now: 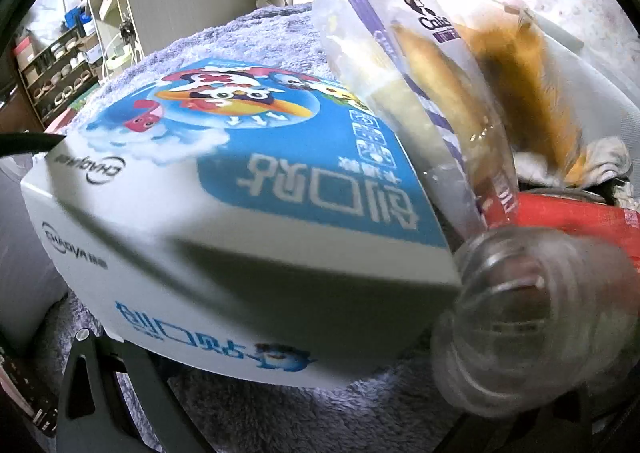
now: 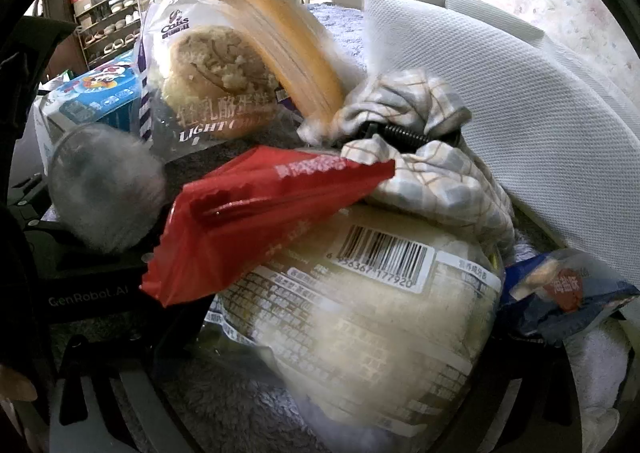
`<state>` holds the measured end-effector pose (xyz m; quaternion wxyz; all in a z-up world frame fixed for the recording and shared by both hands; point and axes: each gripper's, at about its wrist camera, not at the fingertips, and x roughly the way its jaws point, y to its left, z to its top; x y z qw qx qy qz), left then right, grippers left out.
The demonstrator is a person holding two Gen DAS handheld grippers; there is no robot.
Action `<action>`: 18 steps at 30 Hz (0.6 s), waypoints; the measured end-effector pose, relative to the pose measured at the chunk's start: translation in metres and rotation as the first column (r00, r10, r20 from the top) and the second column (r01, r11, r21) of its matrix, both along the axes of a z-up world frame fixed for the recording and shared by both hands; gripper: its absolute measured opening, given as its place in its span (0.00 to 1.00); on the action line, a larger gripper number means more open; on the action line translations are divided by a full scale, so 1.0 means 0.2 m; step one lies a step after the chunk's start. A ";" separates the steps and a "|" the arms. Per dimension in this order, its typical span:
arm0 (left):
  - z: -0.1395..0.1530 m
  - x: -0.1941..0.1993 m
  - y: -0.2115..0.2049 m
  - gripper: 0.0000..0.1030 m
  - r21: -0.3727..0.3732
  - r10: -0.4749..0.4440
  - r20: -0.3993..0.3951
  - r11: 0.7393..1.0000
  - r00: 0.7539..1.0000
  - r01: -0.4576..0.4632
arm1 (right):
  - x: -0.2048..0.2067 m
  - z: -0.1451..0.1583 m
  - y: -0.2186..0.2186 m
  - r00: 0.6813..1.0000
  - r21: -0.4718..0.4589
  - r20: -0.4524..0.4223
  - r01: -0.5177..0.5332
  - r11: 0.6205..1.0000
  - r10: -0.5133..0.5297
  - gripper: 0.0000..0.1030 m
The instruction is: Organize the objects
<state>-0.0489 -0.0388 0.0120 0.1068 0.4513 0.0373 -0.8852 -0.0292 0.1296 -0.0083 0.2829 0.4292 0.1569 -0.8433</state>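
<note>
A white and blue cartoon plaster box (image 1: pixel 224 213) fills the left wrist view, tilted, lying over my left gripper (image 1: pixel 296 365). Its dark fingers (image 1: pixel 104 385) stand wide apart and their tips are hidden under the box. A clear plastic cup (image 1: pixel 532 317) lies by the right finger. My right gripper (image 2: pixel 340 353) has its fingers (image 2: pixel 120 393) spread wide, with a bare gap beside a large barcoded bread pack (image 2: pixel 380 313) that lies across them. A red snack packet (image 2: pixel 248 213) rests on that pack. Behind it are a bagged cake (image 2: pixel 208 69) and a blurred orange object (image 2: pixel 288 45).
Everything lies on a purple fluffy blanket (image 2: pixel 240 405). A checked cloth (image 2: pixel 432 157) and white padded sheet (image 2: pixel 500 93) are at the back right, a blue snack bag (image 2: pixel 560 293) at the right. Shoe shelves (image 1: pixel 56 65) stand far left. The other gripper's dark body (image 2: pixel 80 285) is at the left edge.
</note>
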 end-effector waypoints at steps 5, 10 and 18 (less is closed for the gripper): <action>0.00 0.00 -0.01 1.00 0.000 -0.001 0.000 1.000 1.000 0.001 | 0.02 0.01 -0.01 1.000 -0.001 0.000 0.000 1.000 0.000 1.00; 0.00 0.00 0.00 1.00 0.000 -0.001 0.000 1.000 1.000 0.001 | 0.04 0.01 -0.02 1.000 0.001 -0.001 0.000 1.000 0.000 1.00; 0.00 0.00 -0.01 1.00 0.001 -0.001 0.001 1.000 1.000 0.001 | 0.06 0.01 -0.03 1.000 0.000 0.000 0.001 1.000 -0.001 1.00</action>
